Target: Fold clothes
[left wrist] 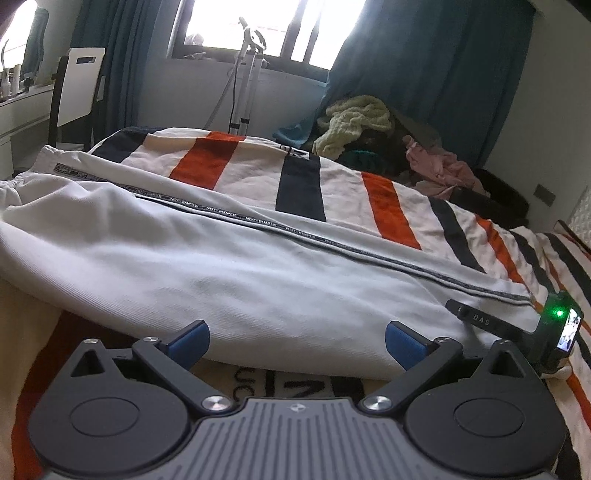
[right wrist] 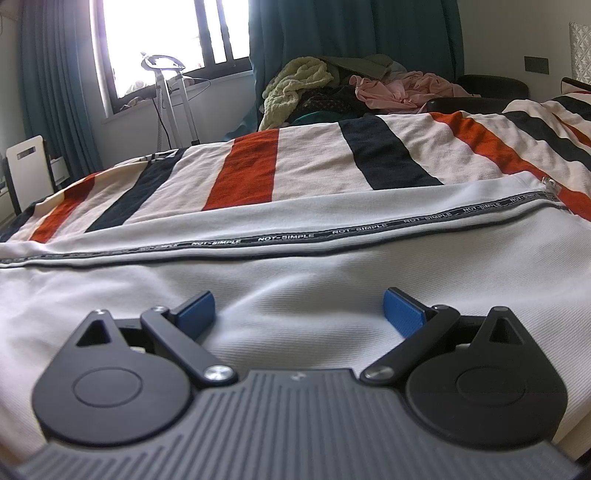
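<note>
Left wrist view is looking low across the bed, and the white trousers are lying spread flat over the striped blanket, their black lettered side tape running along the far edge. The left gripper is hovering just at the near edge of the trousers, blue fingers standing wide apart and holding nothing. Near the trousers' right end, the right gripper's body with its green light is showing. From the right wrist, the right gripper is sitting over the trousers, fingers spread apart, empty. Beyond the trousers, a clothes pile is waiting by the curtain.
</note>
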Motion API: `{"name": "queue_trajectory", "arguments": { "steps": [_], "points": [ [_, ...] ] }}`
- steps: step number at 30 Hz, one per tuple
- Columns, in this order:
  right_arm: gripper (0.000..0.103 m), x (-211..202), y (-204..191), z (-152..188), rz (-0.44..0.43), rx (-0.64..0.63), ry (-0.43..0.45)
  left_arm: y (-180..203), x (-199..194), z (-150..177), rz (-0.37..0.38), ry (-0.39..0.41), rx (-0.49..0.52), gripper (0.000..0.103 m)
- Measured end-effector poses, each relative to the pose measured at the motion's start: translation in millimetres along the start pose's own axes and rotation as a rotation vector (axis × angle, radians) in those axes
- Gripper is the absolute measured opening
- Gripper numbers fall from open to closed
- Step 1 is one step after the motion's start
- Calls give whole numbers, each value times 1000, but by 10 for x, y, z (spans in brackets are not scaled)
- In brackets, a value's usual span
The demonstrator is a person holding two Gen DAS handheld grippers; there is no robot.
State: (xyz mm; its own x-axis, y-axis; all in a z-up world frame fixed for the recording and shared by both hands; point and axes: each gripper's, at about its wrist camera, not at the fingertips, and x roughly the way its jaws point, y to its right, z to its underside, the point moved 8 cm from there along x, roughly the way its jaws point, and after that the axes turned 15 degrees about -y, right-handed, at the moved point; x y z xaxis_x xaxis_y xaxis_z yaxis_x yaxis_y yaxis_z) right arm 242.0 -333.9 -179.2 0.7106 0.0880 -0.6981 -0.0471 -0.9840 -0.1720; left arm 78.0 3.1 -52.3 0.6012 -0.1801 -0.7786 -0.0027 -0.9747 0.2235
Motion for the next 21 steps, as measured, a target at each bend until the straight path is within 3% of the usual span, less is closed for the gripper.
{"name": "queue_trajectory", "arguments": {
  "steps": [11, 21],
  "points": [
    [100, 0, -3, 1, 0, 0, 0, -32, 74, 8, -24, -16, -14, 102],
    [100, -1, -4, 1, 0, 0, 0, -124, 179, 35, -100, -30, 0, 102]
  ]
}}
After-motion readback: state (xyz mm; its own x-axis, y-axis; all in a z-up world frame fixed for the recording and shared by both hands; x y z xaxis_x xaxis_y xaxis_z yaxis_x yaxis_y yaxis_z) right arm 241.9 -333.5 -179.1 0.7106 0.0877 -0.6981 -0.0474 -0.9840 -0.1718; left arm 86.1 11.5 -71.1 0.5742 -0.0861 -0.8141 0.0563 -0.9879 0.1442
